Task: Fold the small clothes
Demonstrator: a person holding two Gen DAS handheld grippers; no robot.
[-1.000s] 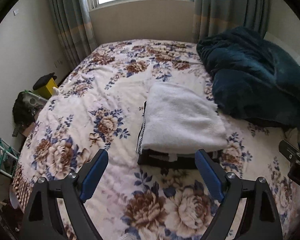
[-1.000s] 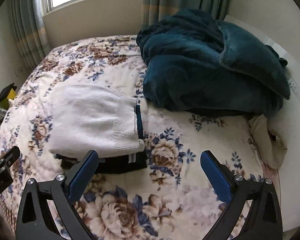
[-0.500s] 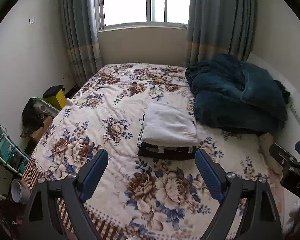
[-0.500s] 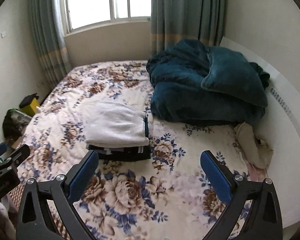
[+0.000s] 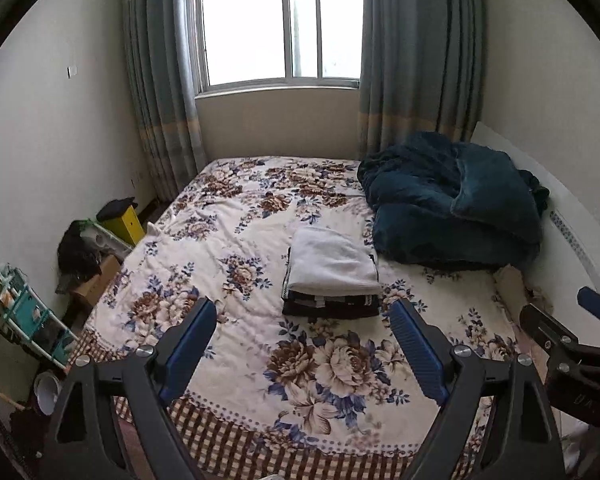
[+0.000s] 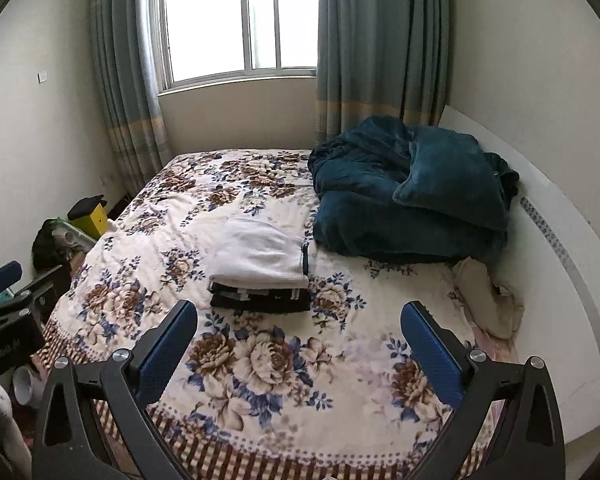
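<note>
A stack of folded clothes (image 5: 330, 280) (image 6: 260, 270) lies in the middle of the floral bed (image 5: 236, 248) (image 6: 260, 360), a white knit piece (image 5: 328, 262) (image 6: 256, 254) on top of dark folded pieces (image 5: 330, 306) (image 6: 260, 300). My left gripper (image 5: 304, 344) hovers high above the bed's near edge, open, with nothing between its blue pads. My right gripper (image 6: 300, 340) hangs likewise, open and empty, well short of the stack. Each gripper shows at the side of the other's view, the right gripper (image 5: 572, 344) and the left gripper (image 6: 8, 312).
A crumpled teal blanket (image 5: 452, 200) (image 6: 412, 188) fills the bed's far right. A beige cloth (image 6: 488, 300) lies by the white headboard (image 6: 560, 248). Left of the bed are a yellow box (image 5: 126, 220), a dark bag (image 5: 78, 252) and a shelf rack (image 5: 20, 316). Window and curtains stand behind.
Both grippers have pulled back and risen away from the stack, so the whole bed and window now show. Both stayed open and empty.
</note>
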